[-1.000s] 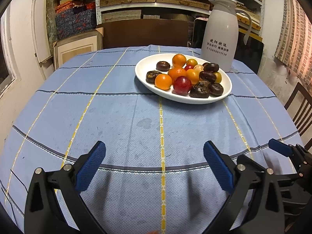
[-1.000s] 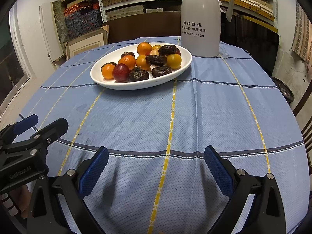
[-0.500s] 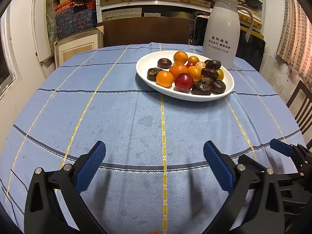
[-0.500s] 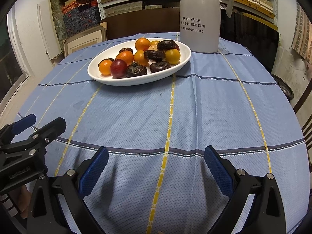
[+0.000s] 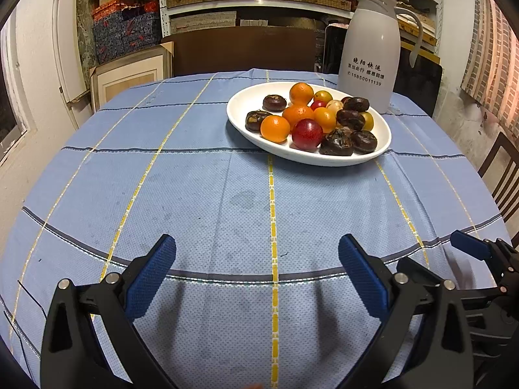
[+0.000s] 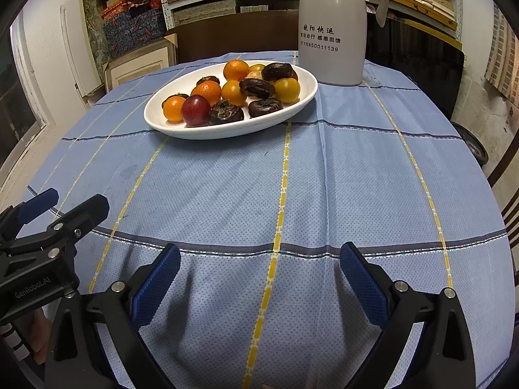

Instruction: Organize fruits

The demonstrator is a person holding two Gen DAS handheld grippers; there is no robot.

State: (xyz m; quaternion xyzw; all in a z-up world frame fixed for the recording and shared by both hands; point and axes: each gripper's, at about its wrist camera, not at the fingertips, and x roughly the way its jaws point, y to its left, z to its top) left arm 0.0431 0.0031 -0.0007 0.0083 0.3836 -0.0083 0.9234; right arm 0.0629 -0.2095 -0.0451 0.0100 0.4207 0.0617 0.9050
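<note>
Both grippers spread wide, bare tablecloth (image 5: 227, 178) before plate (image 5: 246, 123)

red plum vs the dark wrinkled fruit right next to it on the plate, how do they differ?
The red plum is smooth, glossy and deep red; the dark wrinkled fruit is near-black, matte and creased. The red plum is round and stands taller; the dark wrinkled fruit is flatter, with a puckered top. Both lie at the near rim of the white plate, side by side, neither held by a gripper.

Fruits (image 5: 306, 120) lie in plate (image 5: 240, 120); jug (image 5: 369, 48) stands behind it.
</note>
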